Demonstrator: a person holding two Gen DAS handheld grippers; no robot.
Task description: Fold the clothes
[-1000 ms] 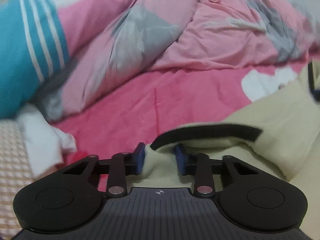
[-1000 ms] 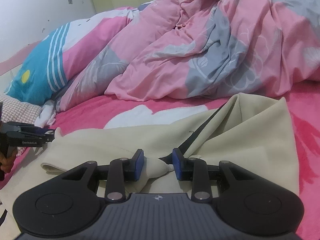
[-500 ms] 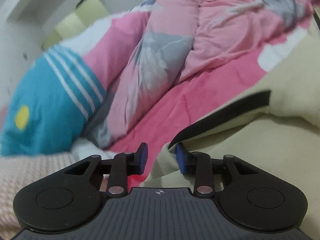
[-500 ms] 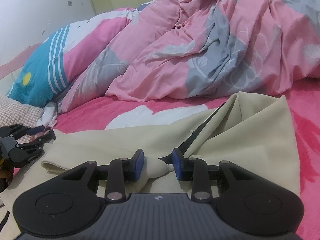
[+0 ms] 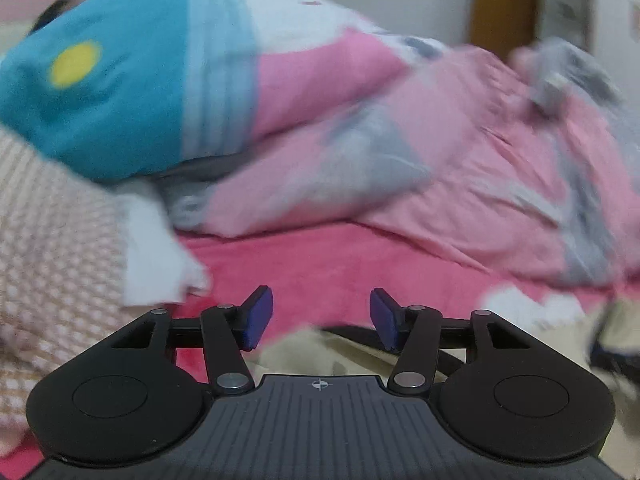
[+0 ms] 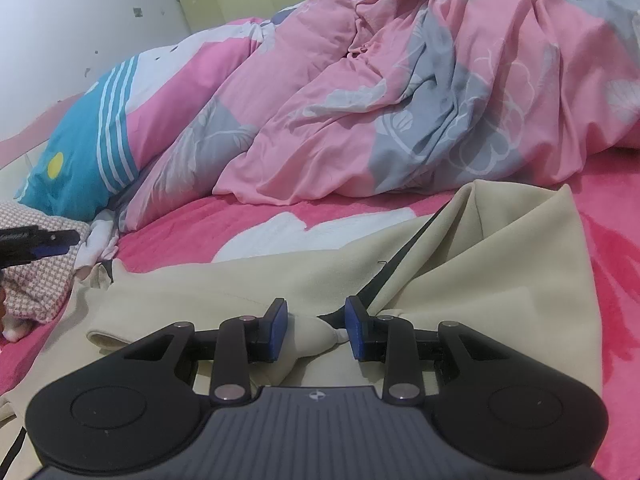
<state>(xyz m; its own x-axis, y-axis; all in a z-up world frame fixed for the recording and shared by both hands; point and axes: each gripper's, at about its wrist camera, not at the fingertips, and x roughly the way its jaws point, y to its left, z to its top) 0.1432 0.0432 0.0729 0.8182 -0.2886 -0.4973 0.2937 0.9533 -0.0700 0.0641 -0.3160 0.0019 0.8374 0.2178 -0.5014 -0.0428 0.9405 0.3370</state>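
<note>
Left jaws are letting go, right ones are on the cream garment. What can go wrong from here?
1. The right gripper pinches only a small bunched tip of the garment; a pull could slip it free.
2. The left gripper is opening with nothing between its jaws, so the released edge may sag and undo the fold.
3. The checked cloth and white cloth lie close to that end; a regrasp might snag them.
</note>
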